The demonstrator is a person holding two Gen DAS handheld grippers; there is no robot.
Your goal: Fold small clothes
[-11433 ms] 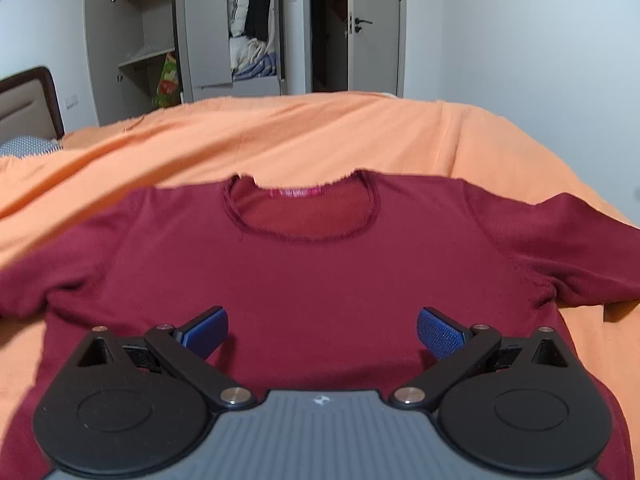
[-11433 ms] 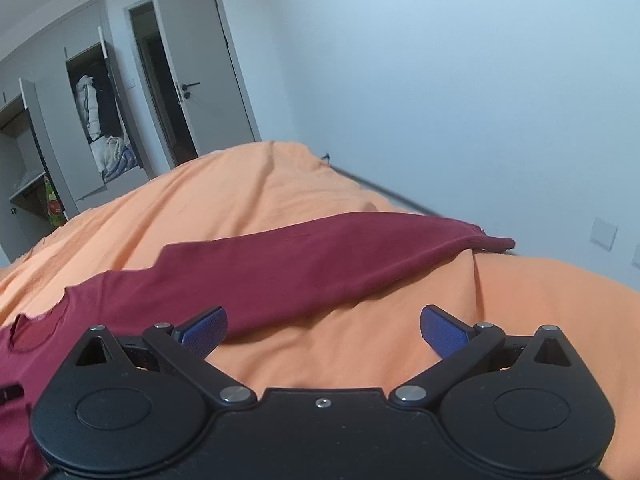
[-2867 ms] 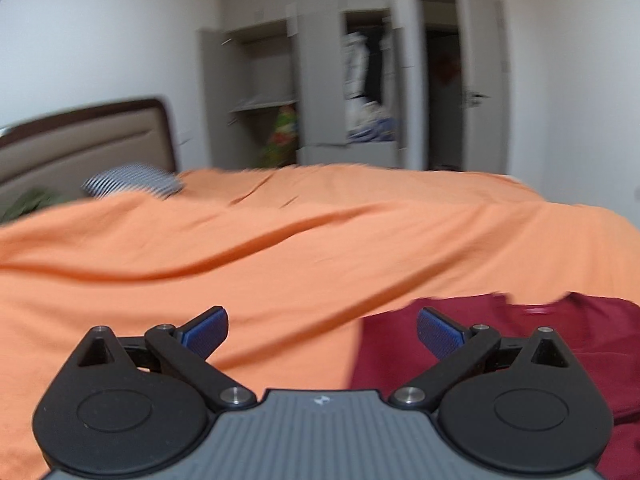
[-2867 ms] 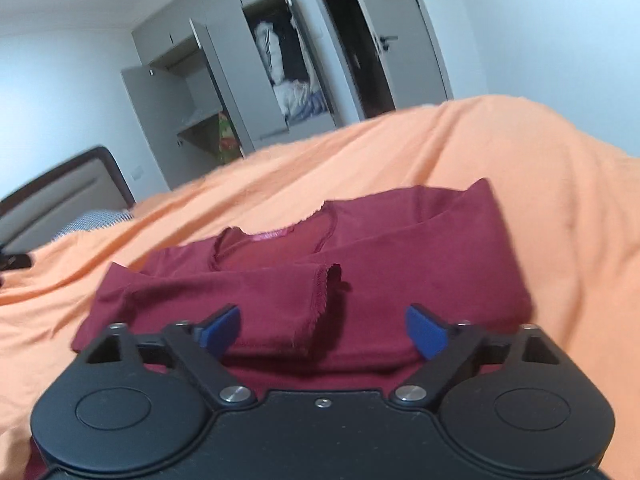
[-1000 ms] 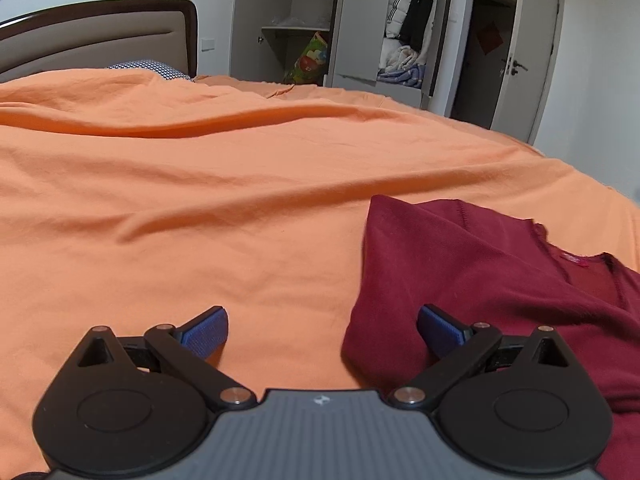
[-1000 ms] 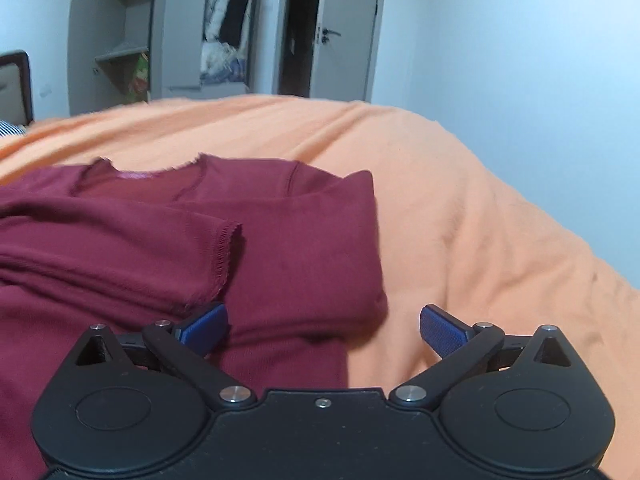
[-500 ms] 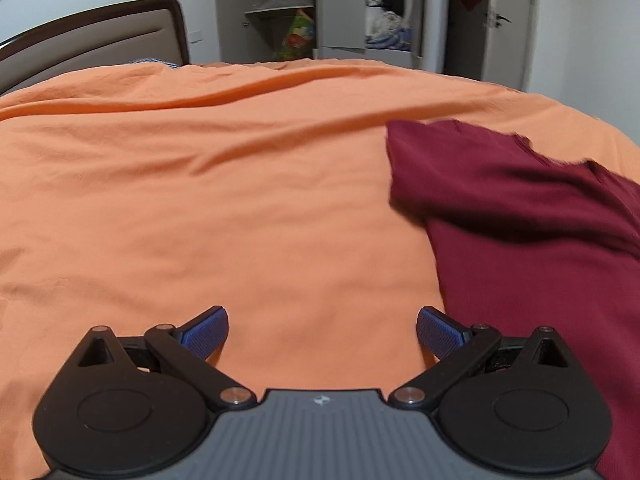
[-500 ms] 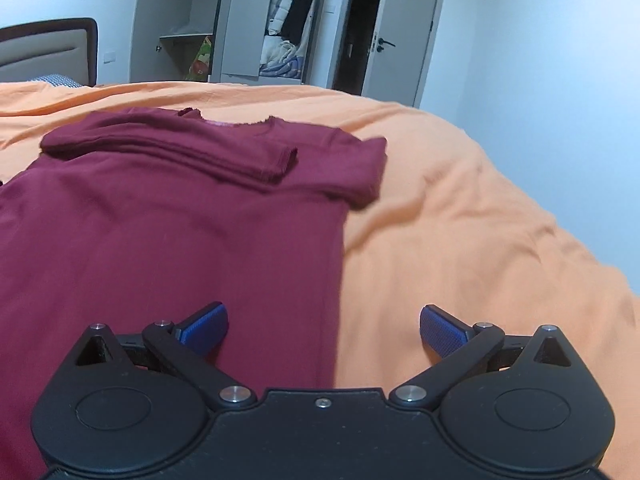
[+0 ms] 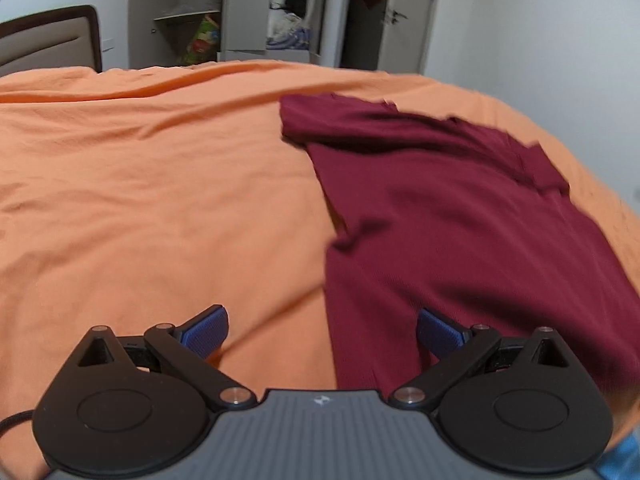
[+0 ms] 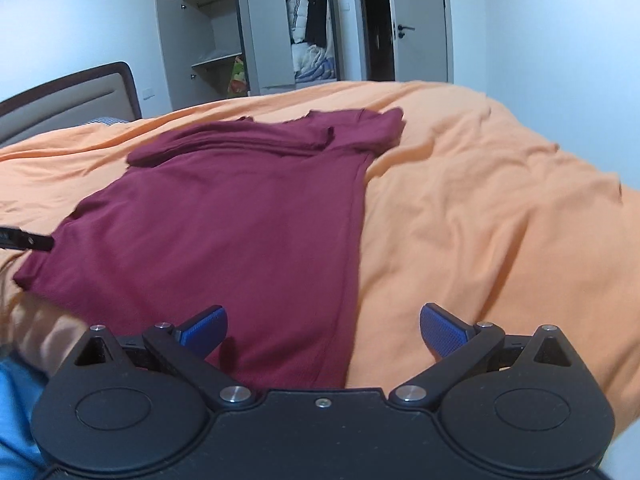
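I have the dark red shirt (image 10: 224,232) lying flat on the orange bed cover (image 10: 480,220), toward the near edge of the bed. Both sleeves are folded across the chest, forming a band along the far, collar end of the garment. The body of the shirt runs from that band down to the hem at the near edge.

My left gripper (image 9: 322,330) has its fingers spread wide and holds nothing. Its left blue pad (image 9: 206,330) sits over bare cover; the right pad is over the shirt, so the shirt's left side edge lies between them.

My right gripper (image 10: 323,326) is likewise spread, nothing between the fingers. Its left pad is over the shirt's lower right area, the right pad (image 10: 442,330) over the cover, with the right side seam between.

Beyond the bed I note a headboard (image 10: 68,100), an open wardrobe (image 10: 256,40) with clothes inside, and a door (image 10: 420,20) standing ajar.
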